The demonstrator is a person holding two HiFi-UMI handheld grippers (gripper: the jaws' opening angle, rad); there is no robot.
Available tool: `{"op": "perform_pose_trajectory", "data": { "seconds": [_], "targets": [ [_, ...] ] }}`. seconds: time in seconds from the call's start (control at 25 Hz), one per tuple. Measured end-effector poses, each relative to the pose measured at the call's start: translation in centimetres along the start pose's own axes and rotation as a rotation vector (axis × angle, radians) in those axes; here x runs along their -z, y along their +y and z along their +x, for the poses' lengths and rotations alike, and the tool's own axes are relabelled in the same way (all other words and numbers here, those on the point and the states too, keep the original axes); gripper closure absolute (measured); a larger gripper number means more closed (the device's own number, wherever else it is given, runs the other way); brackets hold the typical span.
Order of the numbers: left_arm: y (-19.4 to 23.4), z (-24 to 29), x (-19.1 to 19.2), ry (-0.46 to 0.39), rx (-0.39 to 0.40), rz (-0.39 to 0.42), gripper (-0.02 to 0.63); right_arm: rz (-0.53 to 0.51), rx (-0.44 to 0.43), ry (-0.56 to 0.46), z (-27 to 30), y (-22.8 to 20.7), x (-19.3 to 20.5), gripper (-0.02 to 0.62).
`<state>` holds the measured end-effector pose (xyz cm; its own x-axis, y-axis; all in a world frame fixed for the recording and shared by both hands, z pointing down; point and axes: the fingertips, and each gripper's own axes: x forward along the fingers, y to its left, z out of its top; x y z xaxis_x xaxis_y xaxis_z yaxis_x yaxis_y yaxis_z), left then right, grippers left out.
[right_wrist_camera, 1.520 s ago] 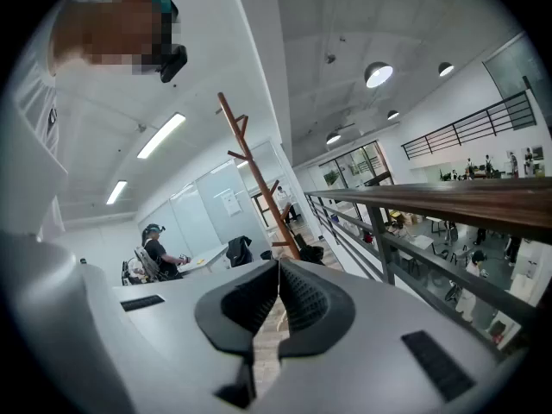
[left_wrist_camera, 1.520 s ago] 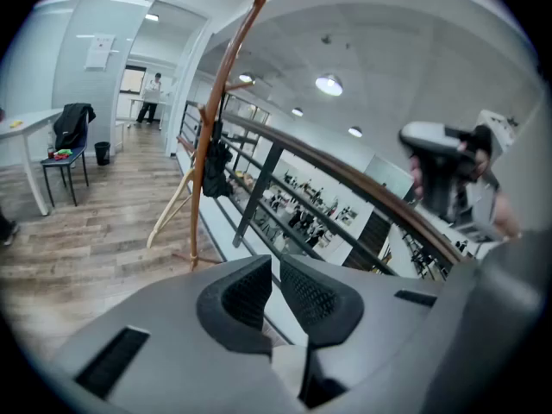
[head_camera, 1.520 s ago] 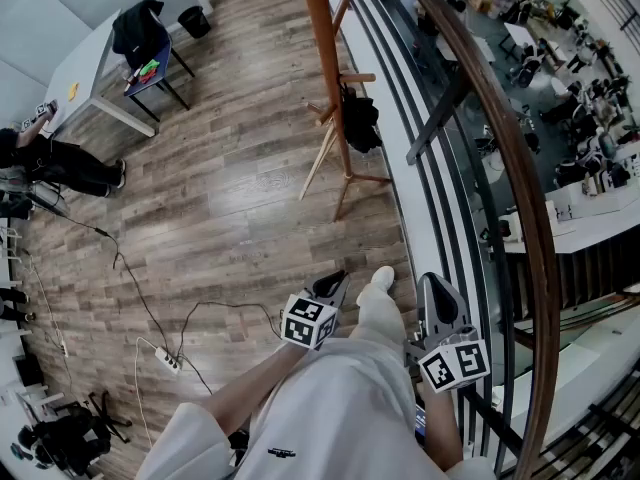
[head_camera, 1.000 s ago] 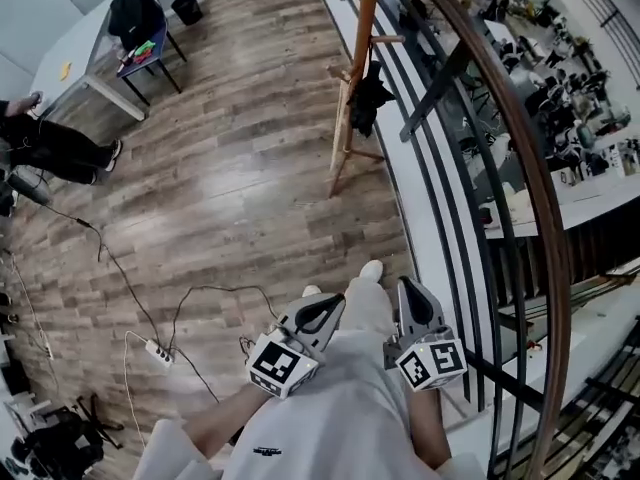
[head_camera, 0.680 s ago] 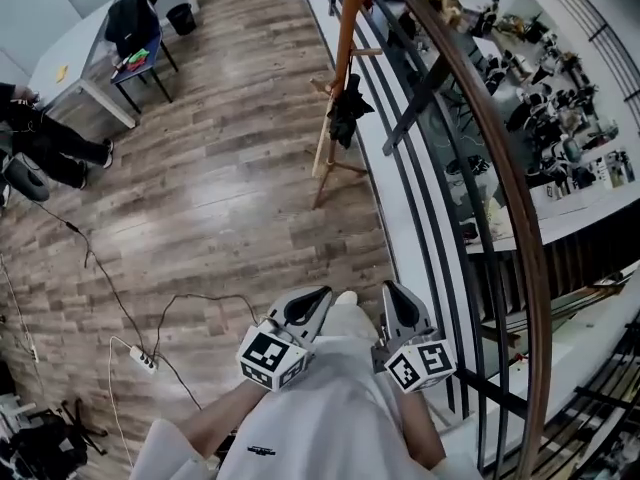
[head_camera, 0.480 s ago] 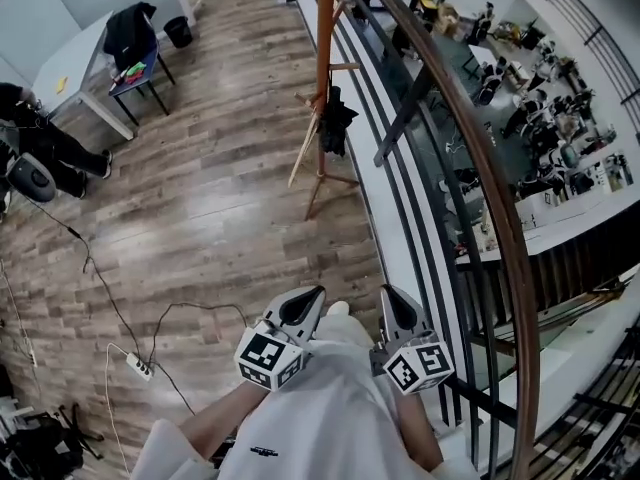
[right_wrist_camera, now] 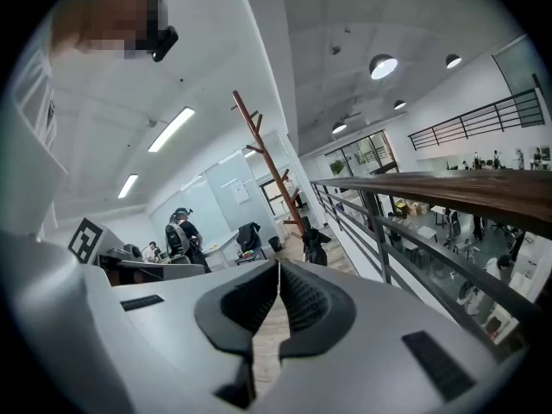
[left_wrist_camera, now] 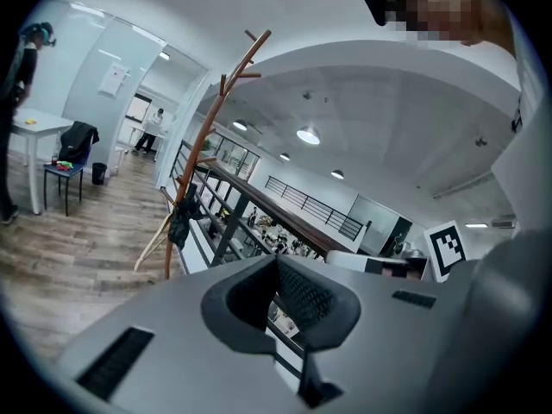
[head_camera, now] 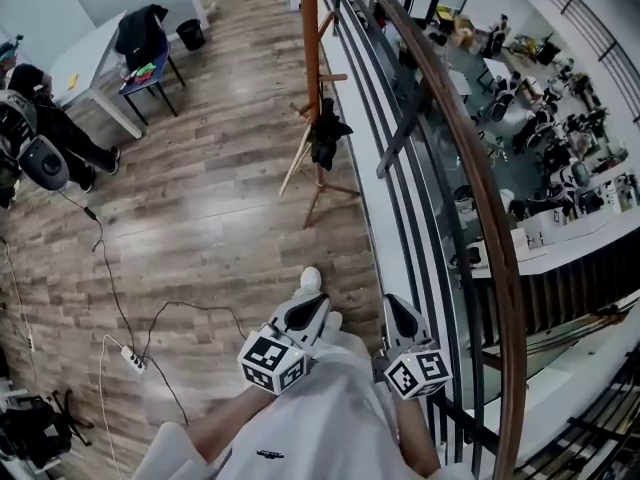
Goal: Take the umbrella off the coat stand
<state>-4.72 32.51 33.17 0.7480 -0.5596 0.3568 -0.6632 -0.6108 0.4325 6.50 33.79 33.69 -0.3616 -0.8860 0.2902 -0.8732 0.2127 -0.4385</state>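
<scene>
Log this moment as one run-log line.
stage: pre-grasp | left gripper: shut, empty | right gripper: shut, empty | black umbrella: hanging on wooden coat stand, well ahead of both grippers

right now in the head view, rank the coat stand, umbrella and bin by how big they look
1. coat stand
2. umbrella
3. bin, only a little smaller than the umbrella, and it stands farther from the camera

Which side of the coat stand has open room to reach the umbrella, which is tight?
Free: bare wood floor left of the coat stand, out to the chair and table. Tight: the railing runs close along the stand's right, near the umbrella. A power strip lies on the floor lower left.
</scene>
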Motion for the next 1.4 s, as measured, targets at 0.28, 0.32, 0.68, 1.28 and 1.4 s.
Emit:
{"op": "perform_pose_trajectory", "data": {
  "seconds": [0.28, 0.32, 0.68, 1.28, 1.4],
  "targets": [
    [1.7, 4.3, -0.6, 0.022, -0.018, -0.064, 0.586, -0.048, -0.069, 0.015, 3.1, -1.8, -2.4, 0.560],
    [2.0, 5.1, -0.9, 0.020, -0.018, -0.073, 0.586, -0.052, -0.067, 0.021, 3.7, -2.4, -2.8, 0.560],
    [6.0, 12.7, -5.9, -0.022, -0.028, -0.104, 0.586, -0.090, -0.103, 0.057, 11.2, -7.1, -7.2, 0.560],
    [17.5, 19.9, -10.7, -0.049, -0.216, -0.070, 0.585, -0.155, -0.229, 0.063, 24.3, -7.6, -13.6, 0.560],
    [18.5, 21.1, -11.8, -0.085, -0.262, -0.048, 0.585, -0.186, -0.263, 0.085, 26.4, -8.3, -14.1, 0.560]
  ]
}}
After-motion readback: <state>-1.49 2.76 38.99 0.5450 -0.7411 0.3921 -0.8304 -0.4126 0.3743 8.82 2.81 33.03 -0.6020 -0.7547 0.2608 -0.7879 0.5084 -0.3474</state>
